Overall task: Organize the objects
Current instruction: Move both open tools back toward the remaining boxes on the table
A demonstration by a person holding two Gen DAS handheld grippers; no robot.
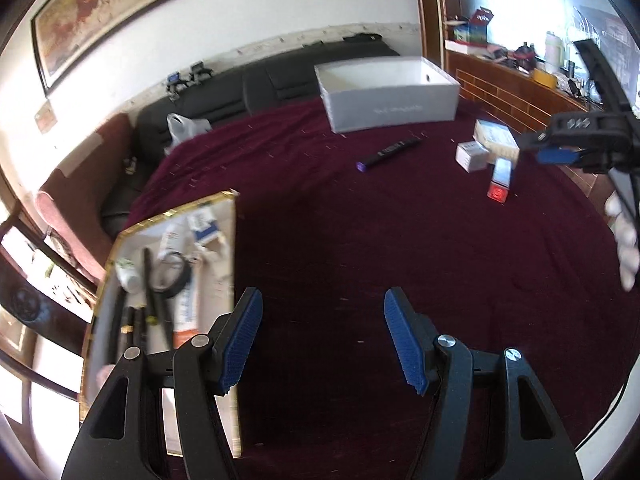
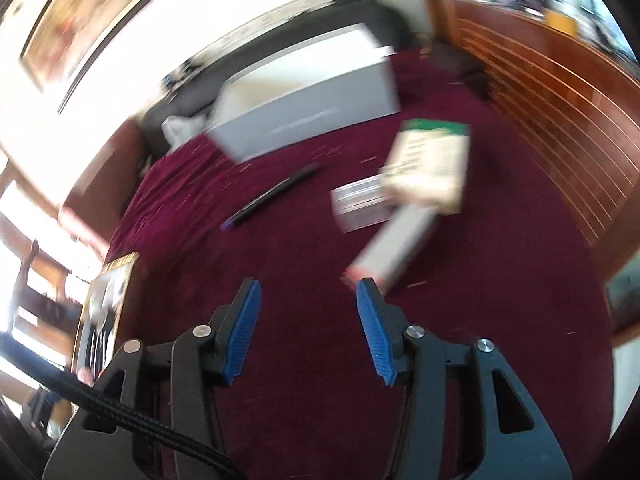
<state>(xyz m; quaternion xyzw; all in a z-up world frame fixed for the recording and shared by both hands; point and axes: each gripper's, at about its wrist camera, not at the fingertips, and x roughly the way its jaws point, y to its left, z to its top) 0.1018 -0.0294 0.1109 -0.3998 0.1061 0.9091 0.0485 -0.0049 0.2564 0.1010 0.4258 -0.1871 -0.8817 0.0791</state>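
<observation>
On a maroon bedspread (image 1: 360,240) lie a black remote (image 1: 390,152), a small white box (image 1: 472,157), a flat box with blue print (image 1: 494,138) and a slim white carton with a red end (image 1: 500,180). A gold-rimmed tray (image 1: 160,280) at the left holds several items. An open white box (image 1: 390,94) stands at the far side. My left gripper (image 1: 324,336) is open and empty over bare cloth. My right gripper (image 2: 308,328) is open and empty, just short of the slim carton (image 2: 394,248); the remote (image 2: 272,196) and white box (image 2: 304,96) show blurred.
A black headboard (image 1: 260,80) and a white plastic bag (image 1: 186,128) lie beyond the bed. A wooden slatted ledge (image 1: 512,96) with clutter runs along the right. A framed painting (image 1: 120,12) hangs on the wall. The right gripper shows in the left wrist view (image 1: 568,152).
</observation>
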